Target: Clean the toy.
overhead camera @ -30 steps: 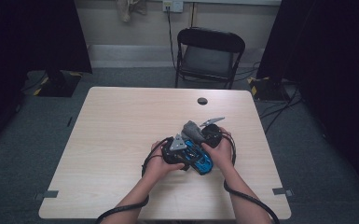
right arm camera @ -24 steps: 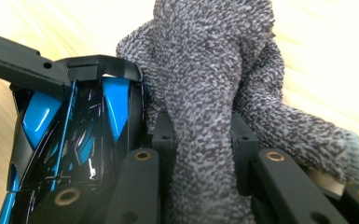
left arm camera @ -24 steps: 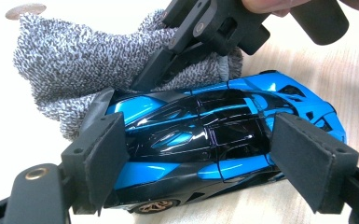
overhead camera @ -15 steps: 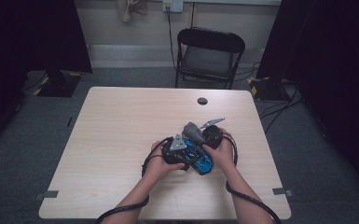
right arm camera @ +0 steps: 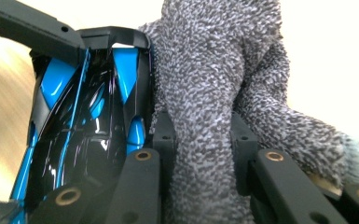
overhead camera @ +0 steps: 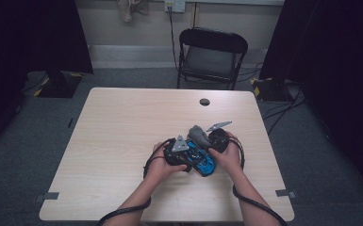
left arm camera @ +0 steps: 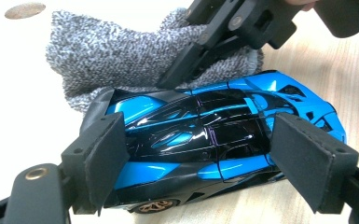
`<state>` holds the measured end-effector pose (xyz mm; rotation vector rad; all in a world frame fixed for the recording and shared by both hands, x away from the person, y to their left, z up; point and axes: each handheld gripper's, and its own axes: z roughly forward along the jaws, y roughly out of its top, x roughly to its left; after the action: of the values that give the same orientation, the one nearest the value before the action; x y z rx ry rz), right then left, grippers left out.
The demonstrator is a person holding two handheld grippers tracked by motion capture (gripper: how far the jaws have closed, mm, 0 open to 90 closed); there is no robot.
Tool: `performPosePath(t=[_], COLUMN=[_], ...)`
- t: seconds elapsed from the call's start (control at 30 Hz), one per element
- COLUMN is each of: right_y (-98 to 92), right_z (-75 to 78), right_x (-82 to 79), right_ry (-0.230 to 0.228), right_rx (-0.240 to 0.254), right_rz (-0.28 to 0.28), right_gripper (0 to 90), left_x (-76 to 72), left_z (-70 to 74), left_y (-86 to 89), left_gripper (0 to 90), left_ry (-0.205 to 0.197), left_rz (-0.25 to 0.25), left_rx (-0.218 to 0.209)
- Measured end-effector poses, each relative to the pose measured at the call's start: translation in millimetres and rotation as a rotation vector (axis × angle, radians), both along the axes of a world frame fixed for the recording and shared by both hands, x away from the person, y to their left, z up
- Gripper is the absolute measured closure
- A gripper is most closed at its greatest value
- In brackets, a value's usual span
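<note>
Taking the blue toy car (left arm camera: pixel 205 140) as the landmark: in the left gripper view the left gripper (left arm camera: pixel 200 158) straddles it across its width, one pad against each flank, so the jaws are clamped on the car and hold it on the table (overhead camera: pixel 122 122). The car's long axis runs crosswise to that grip; in the high view it lies slanted, one end toward the person and to the right, the other toward the far side and to the left. Which end is the nose I cannot say for certain, though the tapered tip at the right of the left gripper view looks like the front. Just beyond the car, touching its far flank, lies a grey knitted cloth (right arm camera: pixel 214 93). The right gripper (right arm camera: pixel 200 154) has its jaws pinched together on a bunched fold of that cloth, and its pads run roughly parallel to the car's length, right beside the bodywork. So the cloth-bearing hand is the nearer one for wiping: the shiny black roof lies just to the side of its jaws, and a stroke would likely run along the car's length. Farther off, a small dark round thing (overhead camera: pixel 204 101) sits on the table, well apart from the car.
</note>
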<state>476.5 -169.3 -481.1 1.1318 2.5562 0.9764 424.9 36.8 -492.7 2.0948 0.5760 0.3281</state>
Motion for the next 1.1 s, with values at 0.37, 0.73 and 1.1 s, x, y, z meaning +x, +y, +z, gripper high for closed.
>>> performPosePath(t=[0.37,0.73,1.1], right_y=[-9.9,-18.9,-28.8], right_z=[0.4,-0.2,0.1], right_x=[-8.6,-16.1,-25.1], right_ry=[0.007,0.009,0.005], right_rx=[0.002,0.016,0.009], right_rz=[0.004,0.000,0.008], right_gripper=[71.5,71.5,71.5], left_x=[-0.1,-0.3,0.0], left_z=[-0.1,0.0,0.1], left_y=[-0.1,-0.5,0.0], left_gripper=[18.5,18.5,18.8], left_ry=[0.000,0.000,0.000], left_rz=[0.000,-0.004,-0.009], left_rx=[-0.001,0.000,0.001])
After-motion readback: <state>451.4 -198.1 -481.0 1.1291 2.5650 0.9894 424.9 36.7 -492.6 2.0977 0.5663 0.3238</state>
